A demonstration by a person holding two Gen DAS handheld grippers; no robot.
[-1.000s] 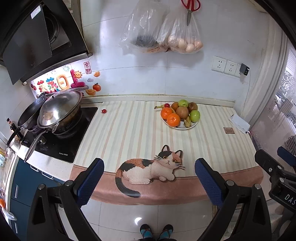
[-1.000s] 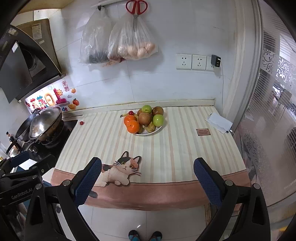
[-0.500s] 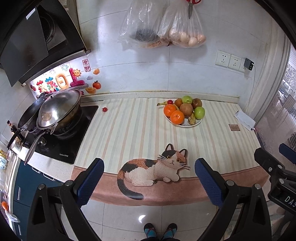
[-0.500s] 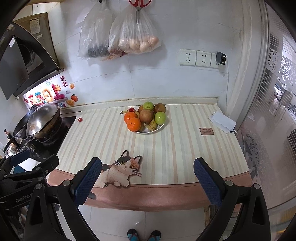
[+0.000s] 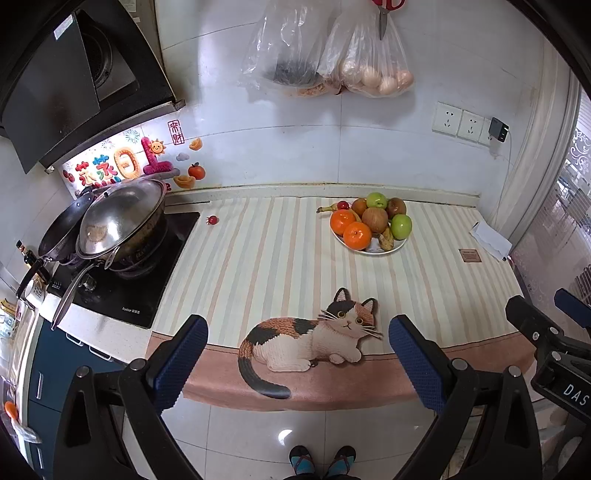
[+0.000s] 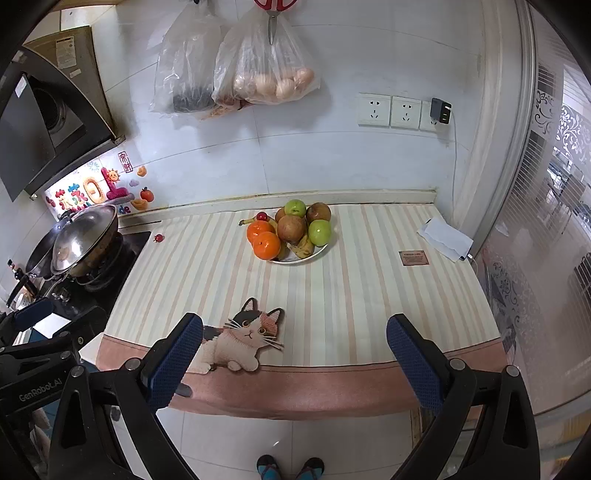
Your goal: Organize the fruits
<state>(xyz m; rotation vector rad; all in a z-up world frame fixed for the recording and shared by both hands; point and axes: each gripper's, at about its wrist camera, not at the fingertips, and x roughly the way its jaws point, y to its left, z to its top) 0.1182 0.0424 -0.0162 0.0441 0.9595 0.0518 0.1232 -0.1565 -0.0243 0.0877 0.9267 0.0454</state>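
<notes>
On the striped mat [image 5: 280,258] that covers the counter, toward the back wall, sits a white plate [image 5: 400,246] piled with fruit. Two oranges [image 5: 357,235] lie at its front left, touching each other; a brown round fruit [image 5: 375,219] sits in the middle, a green apple [image 5: 401,226] at the right and another green apple [image 5: 376,200] at the back. A spotted banana [image 5: 386,239] lies at the front between the oranges and the right apple. A small red fruit [image 5: 343,205] rests at the plate's back left edge, perhaps a cherry; it is too small to be sure. Well apart from the plate, a small red tomato [image 5: 212,220] lies alone on the mat just beside the stove [image 5: 122,295].

The left gripper [image 5: 297,334] hangs over the mat's front edge above a printed cat [image 5: 314,334], jaws wide apart and holding nothing. The right gripper [image 6: 294,332] hangs likewise over the front edge, jaws spread, empty, well short of the plate.

A lidded wok [image 5: 122,218] sits on the stove at the left. Two plastic bags [image 5: 325,59] hang on the wall, one holding eggs, with red-handled scissors [image 5: 386,11] above them.
</notes>
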